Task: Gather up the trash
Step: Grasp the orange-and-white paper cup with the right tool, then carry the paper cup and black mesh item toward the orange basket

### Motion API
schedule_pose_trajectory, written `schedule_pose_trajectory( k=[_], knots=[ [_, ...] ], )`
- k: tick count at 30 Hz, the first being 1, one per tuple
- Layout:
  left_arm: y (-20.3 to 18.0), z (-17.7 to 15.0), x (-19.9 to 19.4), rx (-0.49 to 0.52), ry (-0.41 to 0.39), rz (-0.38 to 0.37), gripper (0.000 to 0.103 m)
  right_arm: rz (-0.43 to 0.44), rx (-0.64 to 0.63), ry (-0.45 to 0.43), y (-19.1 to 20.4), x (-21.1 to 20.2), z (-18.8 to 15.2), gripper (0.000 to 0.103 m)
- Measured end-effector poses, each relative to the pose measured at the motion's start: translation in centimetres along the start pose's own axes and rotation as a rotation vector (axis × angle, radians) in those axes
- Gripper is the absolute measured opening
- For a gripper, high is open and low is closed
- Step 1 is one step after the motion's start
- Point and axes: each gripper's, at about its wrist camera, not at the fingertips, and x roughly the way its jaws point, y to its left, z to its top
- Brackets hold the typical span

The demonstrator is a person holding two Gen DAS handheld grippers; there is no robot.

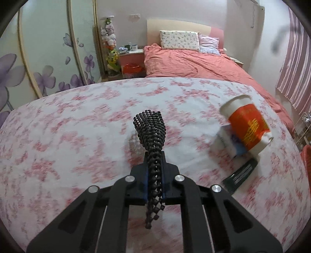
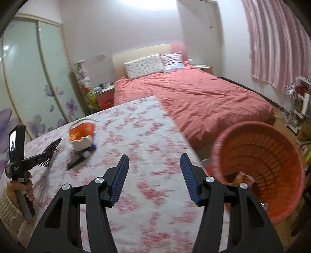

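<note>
Currently black mesh strip (image 1: 150, 126) is clamped between the closed fingers of left gripper (image 1: 154, 175), above floral tablecloth (image 1: 77, 126). Nearby, tipped paper cup (image 1: 246, 126), its yellow print blurred, unreadable. Right gripper (image 2: 154, 173) wide open, empty, beside red basket (image 2: 272, 155).

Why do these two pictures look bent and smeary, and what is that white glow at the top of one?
Left wrist view: the fisheye lens bows the wardrobe, and motion smears the paper cup and the floral tablecloth. Right wrist view: similar curving and smear, the red basket rim soft, a bright overexposed glow on the wall at the top edge.
</note>
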Motion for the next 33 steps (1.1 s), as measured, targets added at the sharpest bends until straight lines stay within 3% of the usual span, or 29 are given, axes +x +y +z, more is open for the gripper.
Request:
schedule_pose_trajectory(
  k=[5, 10, 14, 20, 25, 26, 29, 33],
  knots=[
    [3.1, -1.2, -1.3, -0.034, 0.004, -0.002, 0.01, 0.086, -0.046, 0.038, 4.4, 2.8, 0.7, 0.067],
    [5.6, -1.9, -2.6, -0.051, 0.0, -0.006, 0.01, 0.148, -0.049, 0.071, 8.7, 6.8, 2.0, 0.089],
    [7.0, -2.3, -3.2, -0.065, -0.001, -0.012, 0.01, 0.155, -0.067, 0.103, 11.3, 9.8, 2.6, 0.094],
    [8.0, -2.3, -3.1, -0.084, 0.004, -0.028, 0.01, 0.075, -0.168, 0.148, 14.6, 13.5, 2.9, 0.095],
    [7.8, -2.3, -2.9, -0.081, 0.004, -0.039, 0.01, 0.064, -0.187, 0.161, 14.8, 14.1, 2.9, 0.094],
    [7.8, -2.3, -2.8, -0.081, 0.005, -0.042, 0.01, 0.061, -0.19, 0.163, 14.8, 14.1, 2.9, 0.092],
    [7.6, -2.4, -2.9, -0.078, 0.005, -0.045, 0.01, 0.069, -0.188, 0.174, 14.6, 14.1, 2.9, 0.074],
    [7.3, -2.4, -3.0, -0.079, 0.002, -0.044, 0.01, 0.076, -0.183, 0.159, 14.1, 13.6, 3.0, 0.074]
  ],
)
